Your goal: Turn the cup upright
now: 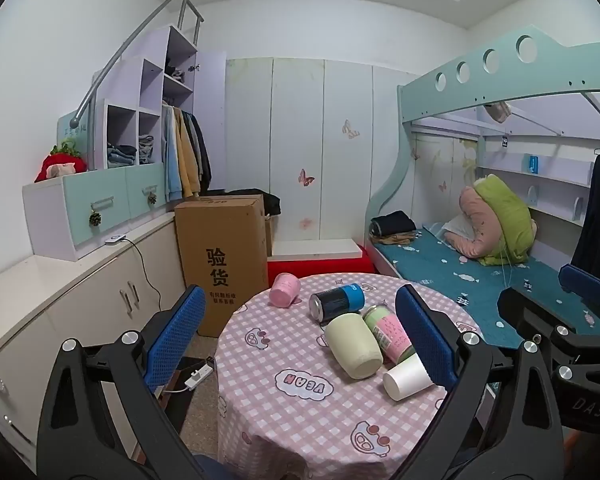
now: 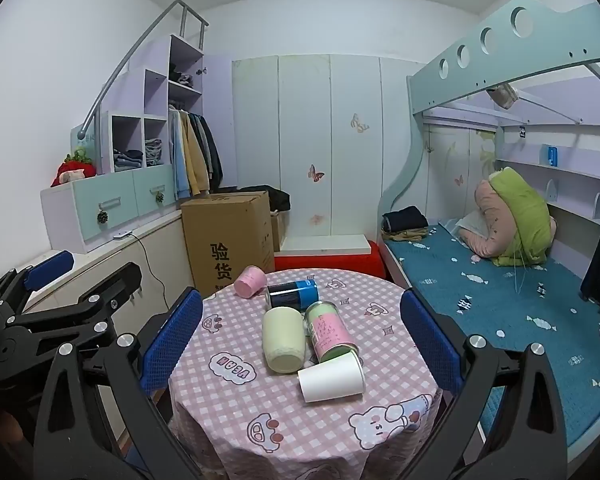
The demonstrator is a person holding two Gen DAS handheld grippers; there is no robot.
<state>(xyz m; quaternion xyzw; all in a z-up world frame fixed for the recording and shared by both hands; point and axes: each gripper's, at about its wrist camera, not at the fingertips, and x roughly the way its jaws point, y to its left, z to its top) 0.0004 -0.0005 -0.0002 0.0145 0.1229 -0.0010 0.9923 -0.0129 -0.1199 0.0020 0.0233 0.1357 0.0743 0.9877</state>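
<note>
Several cups lie on their sides on a round table with a pink checked cloth (image 1: 300, 420) (image 2: 260, 400): a white paper cup (image 1: 406, 378) (image 2: 332, 376), a cream cup (image 1: 354, 346) (image 2: 283, 338), a green-and-pink cup (image 1: 388, 332) (image 2: 330, 330), a black-and-blue can (image 1: 336, 302) (image 2: 294, 294) and a pink cup (image 1: 285, 289) (image 2: 251, 281). My left gripper (image 1: 300, 344) is open and empty, above the near side of the table. My right gripper (image 2: 300, 344) is open and empty, also short of the cups.
A cardboard box (image 1: 224, 260) stands on the floor behind the table on the left, next to a low cabinet (image 1: 80, 292). A bunk bed with a blue mattress (image 2: 500, 300) runs along the right. A power strip (image 1: 198, 376) lies on the floor.
</note>
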